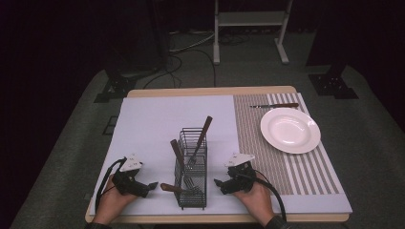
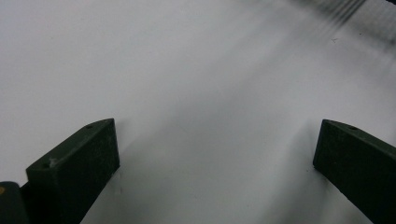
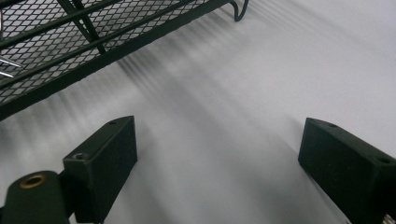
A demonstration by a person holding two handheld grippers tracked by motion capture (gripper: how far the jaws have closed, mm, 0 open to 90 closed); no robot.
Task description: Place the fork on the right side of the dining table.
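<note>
I am looking down on the desk (image 1: 210, 90), where a white sheet (image 1: 157, 124) is covering most of the top and a striped mat (image 1: 305, 167) is lying at the right; a black wire basket (image 1: 192, 187) is standing near the front edge, between my two tools, with wooden-handled cutlery (image 1: 199, 141) leaning in it and one handle poking out toward the left; the left hand-held gripper (image 1: 154, 185) is resting on the sheet just beside the basket, its jaws standing wide with nothing between them; the right hand-held gripper (image 1: 218, 182) is lying on the other side, near the basket, jaws likewise spread wide and empty, the mesh wall (image 3: 56, 51) showing just ahead of them; a white plate (image 1: 290, 130) is sitting on the mat, well apart, with a knife (image 1: 274, 105) lying beyond it.
</note>
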